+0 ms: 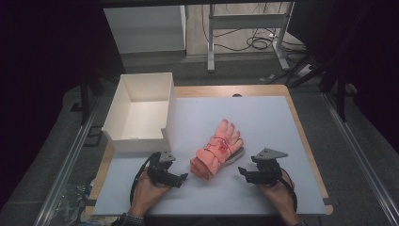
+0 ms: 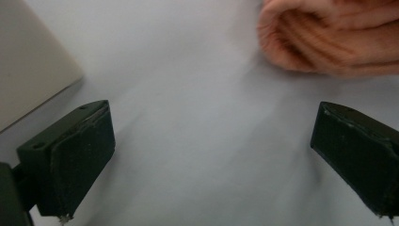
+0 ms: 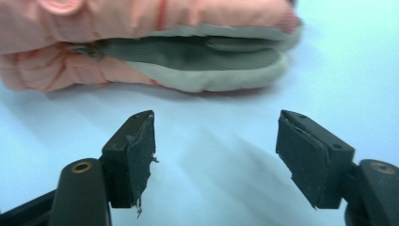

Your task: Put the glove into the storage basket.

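Pink gloves (image 1: 217,149) lie stacked between the left gripper (image 1: 181,177) and right gripper (image 1: 241,171), both with fingers released and empty; bare surface (image 1: 268,117) surrounds them, white box (image 1: 141,136) nearby.

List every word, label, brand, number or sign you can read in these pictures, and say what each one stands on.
None can be read.
Pink padded winter gloves: a small reddish mark on the back, too small and blurred to read as text.
White open cardboard box: plain walls, no print.
Pale grey table mat: blank.
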